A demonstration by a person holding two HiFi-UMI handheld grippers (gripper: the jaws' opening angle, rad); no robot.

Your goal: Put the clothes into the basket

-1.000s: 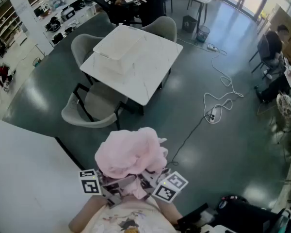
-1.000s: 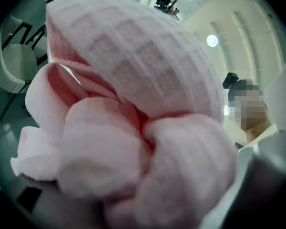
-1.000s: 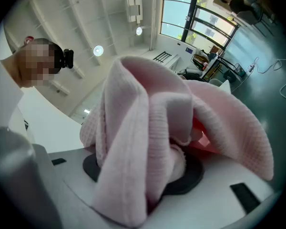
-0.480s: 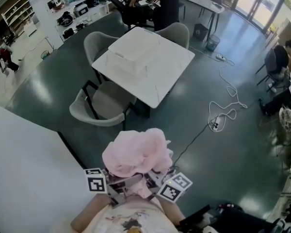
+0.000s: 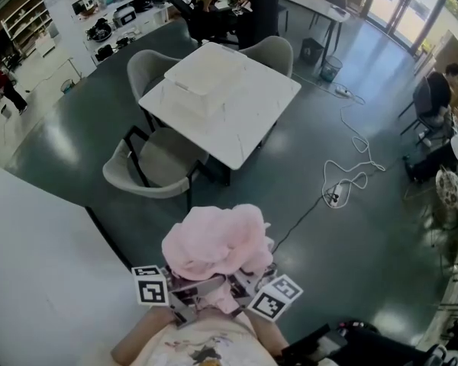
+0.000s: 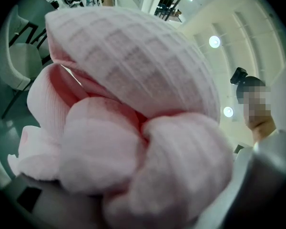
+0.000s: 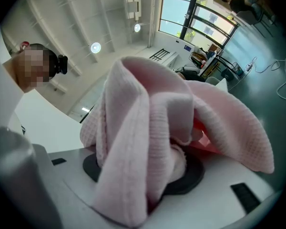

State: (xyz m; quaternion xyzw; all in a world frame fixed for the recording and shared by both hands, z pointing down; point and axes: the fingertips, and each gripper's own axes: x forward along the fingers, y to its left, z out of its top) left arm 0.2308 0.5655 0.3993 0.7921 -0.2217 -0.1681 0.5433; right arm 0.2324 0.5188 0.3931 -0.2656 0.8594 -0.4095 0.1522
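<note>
The pink garment [image 5: 214, 239] sits bunched at the lower centre of the head view, carried between both grippers above bare floor. Its loose upper folds could slide out and fall if either grip slackens, and no basket can be identified with certainty. The left gripper [image 6: 148, 185] is clamped on a thick wad that buries its jaws. The right gripper [image 7: 124, 175], jaws moderately apart, pinches a fold against its black pad [image 7: 198, 171].

Seen from the head view, the pink garment [image 5: 216, 242] hides the jaws of the left gripper [image 5: 180, 303] and the right gripper [image 5: 246, 287], in the left gripper view its blurred folds bury the jaw tips, and the person's shirt [image 5: 202, 347] is cut off by the bottom edge
</note>
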